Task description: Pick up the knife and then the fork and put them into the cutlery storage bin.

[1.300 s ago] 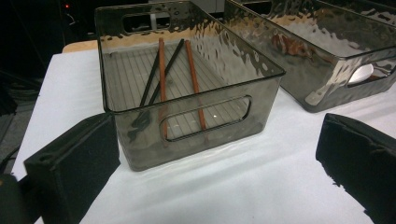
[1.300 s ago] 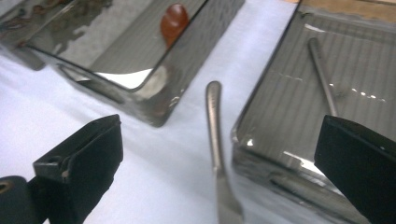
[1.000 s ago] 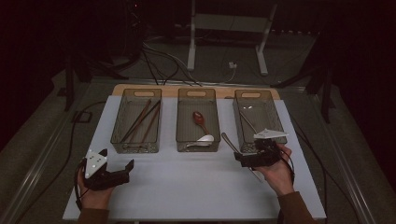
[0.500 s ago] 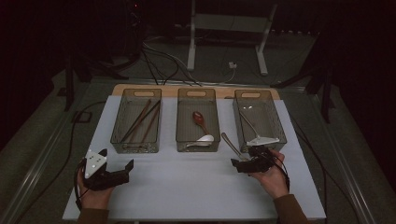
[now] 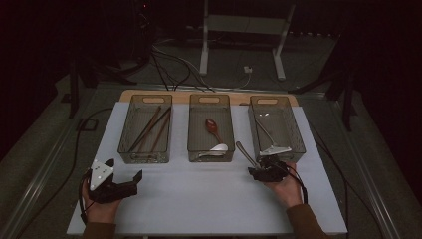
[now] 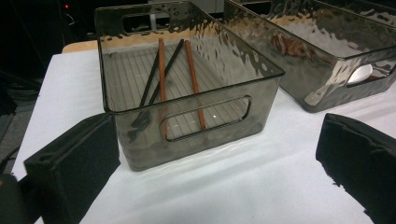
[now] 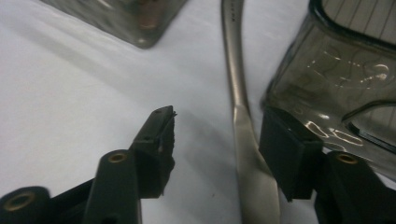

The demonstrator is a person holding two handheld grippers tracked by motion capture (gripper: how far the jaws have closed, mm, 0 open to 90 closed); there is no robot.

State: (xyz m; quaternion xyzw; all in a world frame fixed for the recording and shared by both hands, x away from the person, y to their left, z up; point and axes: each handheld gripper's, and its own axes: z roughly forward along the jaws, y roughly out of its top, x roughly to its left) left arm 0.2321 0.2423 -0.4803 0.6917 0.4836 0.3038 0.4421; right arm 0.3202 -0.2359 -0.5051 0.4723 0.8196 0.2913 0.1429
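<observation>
The right hand-held gripper (image 7: 215,140), jaws closing but still spread, straddles a metal utensil (image 7: 243,140) with unreadable stamping.

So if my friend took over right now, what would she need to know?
Right gripper: down on the cloth, jaws just been closing around a metal knife lying beside the right bin; not gripped yet.
Left gripper: open, holds nothing, facing the left bin with chopsticks.
Middle bin: spoons.
Left to do: finish the grip, lift the knife, probably bin it.
</observation>
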